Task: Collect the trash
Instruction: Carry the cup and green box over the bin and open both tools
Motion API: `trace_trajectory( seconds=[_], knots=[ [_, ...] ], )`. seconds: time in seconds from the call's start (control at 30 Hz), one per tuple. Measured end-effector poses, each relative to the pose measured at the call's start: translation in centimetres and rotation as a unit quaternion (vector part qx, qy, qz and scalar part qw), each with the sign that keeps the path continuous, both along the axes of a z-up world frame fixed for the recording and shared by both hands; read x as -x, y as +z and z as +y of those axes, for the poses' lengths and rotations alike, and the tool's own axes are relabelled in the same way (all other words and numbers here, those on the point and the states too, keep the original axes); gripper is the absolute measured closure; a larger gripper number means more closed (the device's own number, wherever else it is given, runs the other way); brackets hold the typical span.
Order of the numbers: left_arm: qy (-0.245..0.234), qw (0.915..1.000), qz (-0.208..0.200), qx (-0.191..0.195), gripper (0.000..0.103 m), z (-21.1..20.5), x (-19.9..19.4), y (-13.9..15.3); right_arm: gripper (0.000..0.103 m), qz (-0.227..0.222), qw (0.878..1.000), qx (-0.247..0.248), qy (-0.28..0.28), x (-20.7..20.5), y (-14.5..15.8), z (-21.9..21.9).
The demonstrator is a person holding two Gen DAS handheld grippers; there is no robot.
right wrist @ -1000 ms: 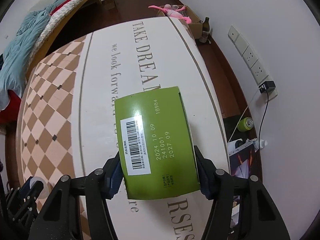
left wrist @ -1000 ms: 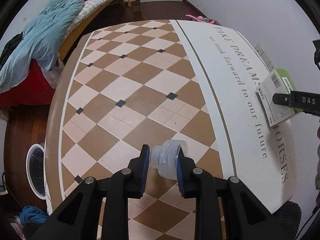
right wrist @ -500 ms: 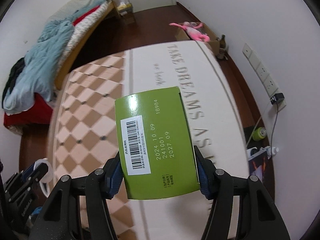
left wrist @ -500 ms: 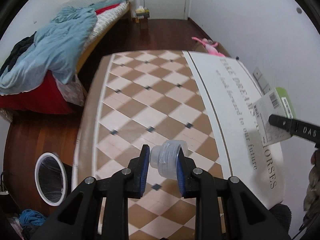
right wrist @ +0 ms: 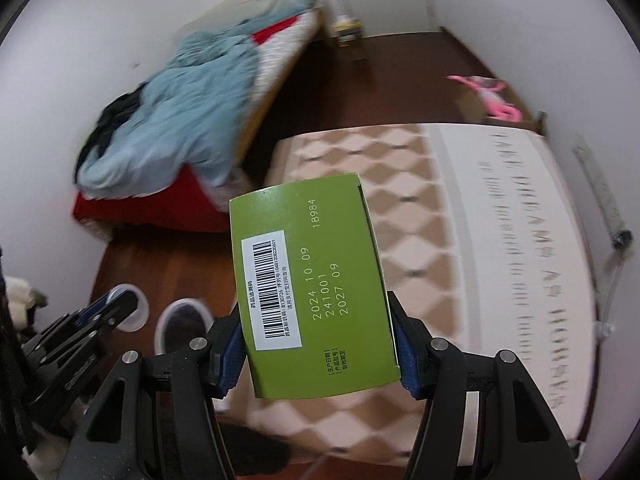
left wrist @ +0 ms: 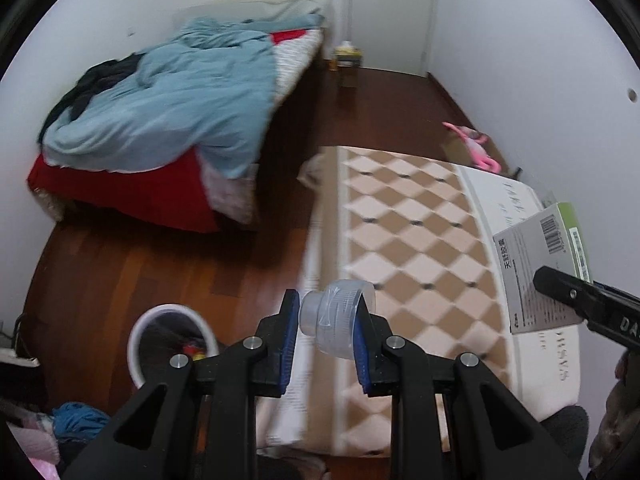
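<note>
My left gripper (left wrist: 326,328) is shut on a clear plastic bottle (left wrist: 338,322), held by its neck end over the table's left edge. My right gripper (right wrist: 316,354) is shut on a green carton (right wrist: 312,284) with a barcode label and printed dates. That carton (left wrist: 540,268) and a right fingertip (left wrist: 560,286) also show at the right of the left wrist view. A white-rimmed trash bin (left wrist: 170,344) stands on the wooden floor left of the table; it appears again as the bin (right wrist: 184,320) low in the right wrist view, beside the left gripper (right wrist: 100,316).
The table (left wrist: 420,240) carries a brown-and-cream diamond cloth with a white lettered band. A bed (left wrist: 172,120) with a blue blanket stands at the left. A pink toy (left wrist: 476,148) lies by the far wall. Clothes (left wrist: 76,420) lie near the bin.
Both grippers have pulled back and swung left from over the table, still holding the bottle and the carton. The bin and floor now sit closer under the left gripper.
</note>
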State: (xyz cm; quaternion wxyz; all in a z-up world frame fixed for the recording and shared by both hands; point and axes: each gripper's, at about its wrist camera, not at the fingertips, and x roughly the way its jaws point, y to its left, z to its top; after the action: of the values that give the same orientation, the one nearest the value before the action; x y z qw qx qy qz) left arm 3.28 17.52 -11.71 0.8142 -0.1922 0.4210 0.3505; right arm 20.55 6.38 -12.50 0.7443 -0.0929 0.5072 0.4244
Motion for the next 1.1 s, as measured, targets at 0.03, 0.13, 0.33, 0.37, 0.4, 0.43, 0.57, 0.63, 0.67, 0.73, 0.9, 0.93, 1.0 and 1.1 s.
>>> trace_trajectory(
  seconds=[0.03, 0.13, 0.33, 0.37, 0.4, 0.43, 0.57, 0.63, 0.67, 0.73, 0.9, 0.93, 1.0, 1.1],
  knots=[
    [0.011, 0.9999, 0.000, -0.001, 0.082, 1.2, 1.6, 0.2, 0.040, 0.004, 1.000, -0.004, 0.011, 1.3, 0.2, 1.3],
    [0.037, 0.9993, 0.002, -0.003, 0.082, 3.9, 5.2, 0.3, 0.040, 0.014, 0.999, -0.010, 0.043, 4.9, 0.2, 5.2],
    [0.106, 0.9940, 0.002, 0.023, 0.082, 10.3, 12.7, -1.8, 0.040, 0.033, 0.993, 0.011, 0.112, 11.9, -2.3, 13.9],
    [0.116, 0.9928, 0.002, 0.031, 0.082, 11.2, 13.8, -2.3, 0.040, 0.035, 0.992, 0.017, 0.122, 12.9, -2.9, 15.2],
    [0.133, 0.9901, 0.002, 0.045, 0.082, 12.8, 15.4, -3.3, 0.040, 0.039, 0.990, 0.025, 0.132, 13.9, -3.7, 16.6],
    [0.142, 0.9884, 0.004, 0.054, 0.082, 13.7, 16.4, -4.0, 0.040, 0.042, 0.988, 0.033, 0.142, 15.0, -4.7, 18.2],
    [0.184, 0.9769, 0.008, 0.110, 0.082, 18.0, 20.8, -8.1, 0.040, 0.055, 0.982, 0.070, 0.167, 18.3, -9.0, 23.1],
    [0.198, 0.9706, 0.011, 0.136, 0.082, 19.7, 22.3, -10.2, 0.040, 0.064, 0.978, 0.089, 0.177, 19.5, -11.5, 25.3],
    [0.200, 0.9689, 0.011, 0.146, 0.082, 20.2, 22.7, -10.9, 0.040, 0.071, 0.976, 0.097, 0.181, 20.0, -12.6, 26.2],
    [0.206, 0.9618, 0.017, 0.179, 0.082, 21.6, 23.7, -13.0, 0.040, 0.089, 0.972, 0.116, 0.187, 21.2, -15.1, 28.1],
    [0.224, 0.9475, 0.019, 0.227, 0.074, 24.3, 25.6, -16.1, 0.039, 0.117, 0.963, 0.146, 0.195, 23.3, -19.6, 31.1],
    [0.226, 0.9462, 0.019, 0.231, 0.065, 24.6, 25.9, -16.4, 0.039, 0.119, 0.961, 0.152, 0.198, 23.6, -20.4, 31.8],
    [0.237, 0.9430, 0.013, 0.233, 0.017, 25.0, 26.6, -16.9, 0.037, 0.131, 0.959, 0.158, 0.198, 23.9, -21.6, 32.6],
    [0.257, 0.9393, 0.010, 0.228, 0.014, 24.8, 28.5, -16.9, 0.007, 0.155, 0.953, 0.160, 0.207, 24.4, -23.2, 34.0]
  ],
)
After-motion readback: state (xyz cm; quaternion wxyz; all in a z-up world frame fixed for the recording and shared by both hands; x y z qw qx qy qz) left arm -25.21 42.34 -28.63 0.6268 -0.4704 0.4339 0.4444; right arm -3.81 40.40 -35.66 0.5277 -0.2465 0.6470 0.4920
